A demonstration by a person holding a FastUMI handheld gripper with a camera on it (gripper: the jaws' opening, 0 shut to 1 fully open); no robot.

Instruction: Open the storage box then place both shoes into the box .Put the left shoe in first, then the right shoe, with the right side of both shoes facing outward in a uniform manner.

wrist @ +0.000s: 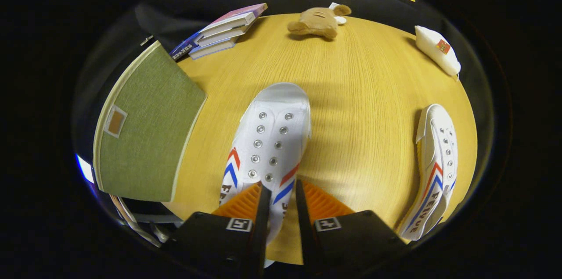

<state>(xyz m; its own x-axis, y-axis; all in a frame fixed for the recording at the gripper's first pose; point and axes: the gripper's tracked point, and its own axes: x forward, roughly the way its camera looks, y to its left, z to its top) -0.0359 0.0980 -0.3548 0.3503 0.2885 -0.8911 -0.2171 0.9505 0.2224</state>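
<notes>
White shoe with red and blue chevrons: lay mid-counter, toe pointing away, its heel part pinched between the fingers of the tool, which was closed on it; heel hidden behind the fingers. Second white shoe: on its side by the counter's right edge, side lettering too warped to read surely. Green fabric storage box: left edge, lid shut, small tan label. Far edge: stacked books, plush toy, white packet.

White striped shoe pinched between the fingers, toe pointing ahead; second shoe lies rightward; green box leftward, lid closed.
</notes>
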